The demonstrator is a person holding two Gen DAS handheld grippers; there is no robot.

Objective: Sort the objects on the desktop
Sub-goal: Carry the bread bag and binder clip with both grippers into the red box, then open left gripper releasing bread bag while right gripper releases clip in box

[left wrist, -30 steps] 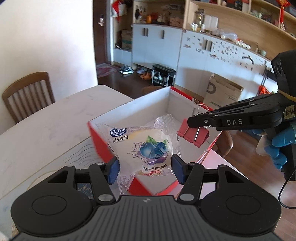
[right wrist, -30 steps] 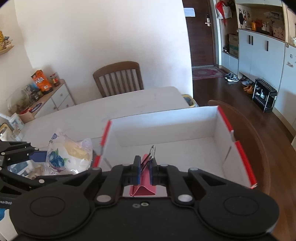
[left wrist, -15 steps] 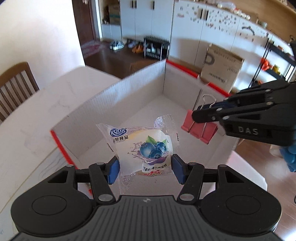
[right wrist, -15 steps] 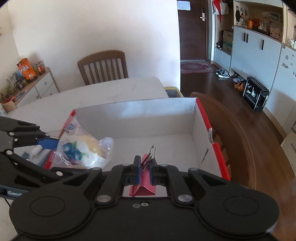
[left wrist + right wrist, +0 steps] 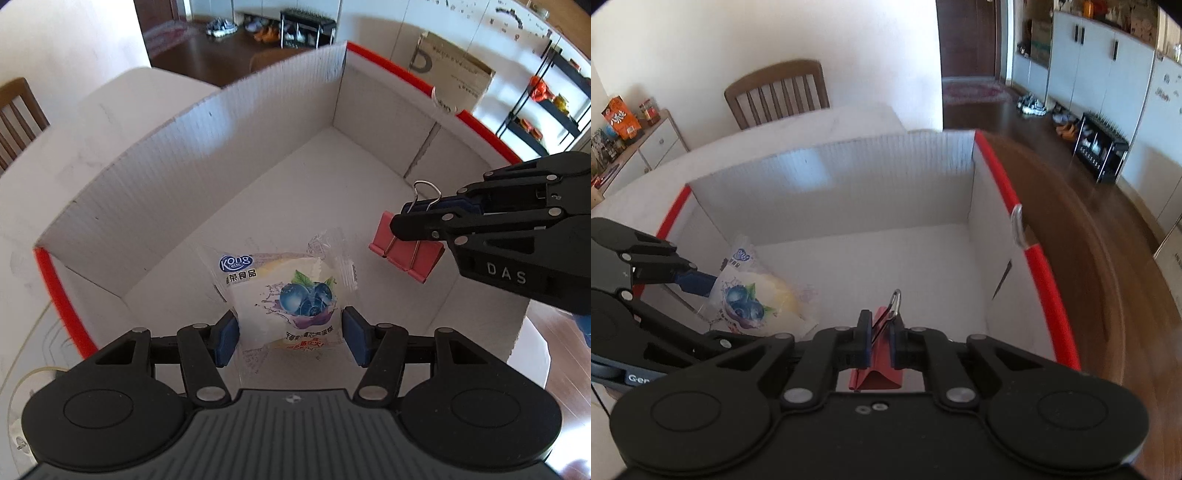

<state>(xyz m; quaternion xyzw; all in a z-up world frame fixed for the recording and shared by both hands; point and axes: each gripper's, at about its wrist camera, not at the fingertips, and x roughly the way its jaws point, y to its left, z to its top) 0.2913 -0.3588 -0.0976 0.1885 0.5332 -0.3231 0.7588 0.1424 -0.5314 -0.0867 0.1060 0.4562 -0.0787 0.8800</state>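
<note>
A white cardboard box (image 5: 258, 122) with red rims stands open on the white table; it also shows in the right wrist view (image 5: 879, 177). My left gripper (image 5: 290, 338) is shut on a blueberry cake packet (image 5: 291, 295) and holds it above the box floor; the packet also shows in the right wrist view (image 5: 753, 299). My right gripper (image 5: 879, 341) is shut on a red binder clip (image 5: 877, 371) by its wire handles. The clip (image 5: 406, 253) hangs over the right side of the box, to the right of the packet.
A wooden chair (image 5: 777, 92) stands behind the table. A second chair back (image 5: 1082, 280) curves beside the box's right wall. A cardboard carton (image 5: 454, 77) and cabinets stand across the room. A sideboard (image 5: 631, 140) with snacks is at the left.
Both grippers have moved forward and down over the box, with their objects still held. The packet and clip now hang inside the box's walls.
</note>
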